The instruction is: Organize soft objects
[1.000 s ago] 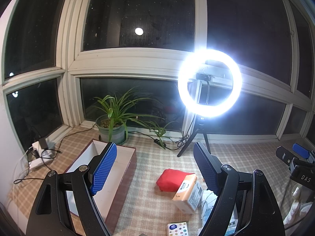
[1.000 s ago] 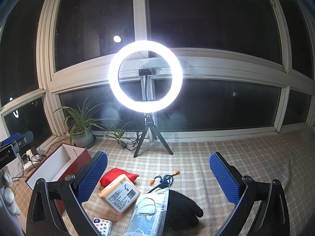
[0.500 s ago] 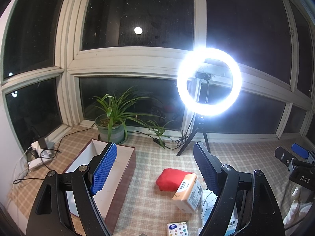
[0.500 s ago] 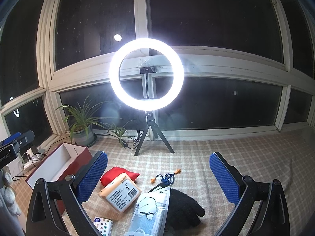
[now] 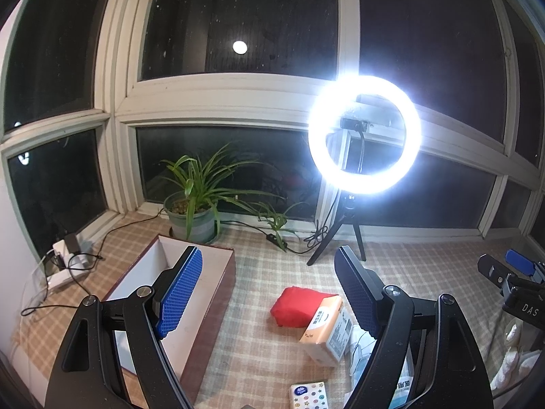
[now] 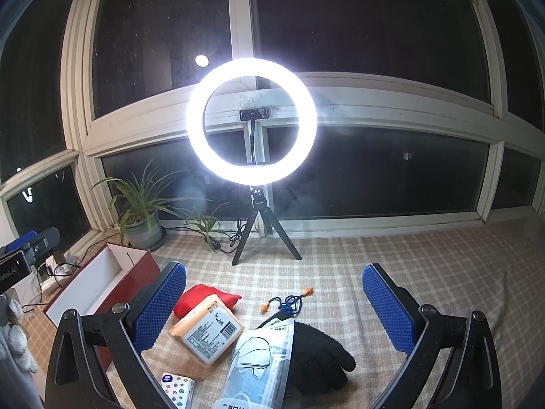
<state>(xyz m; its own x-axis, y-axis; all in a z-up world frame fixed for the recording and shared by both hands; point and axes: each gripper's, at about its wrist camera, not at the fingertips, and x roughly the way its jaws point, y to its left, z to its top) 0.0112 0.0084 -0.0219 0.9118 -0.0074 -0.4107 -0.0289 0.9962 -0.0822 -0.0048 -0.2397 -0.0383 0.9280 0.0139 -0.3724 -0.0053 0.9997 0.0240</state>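
Lying below and between the spread right gripper fingers, the black glove stays untouched; left gripper fingers likewise spread.

On the checked cloth surface before you lie: an open red box, red pouch, orange tissue pack, mask packet, black glove, corded earplugs, potted plant and ring-light tripod.

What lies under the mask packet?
The mask packet overlaps the black fuzzy glove and touches the tissue pack. Whatever else it covers is hidden.
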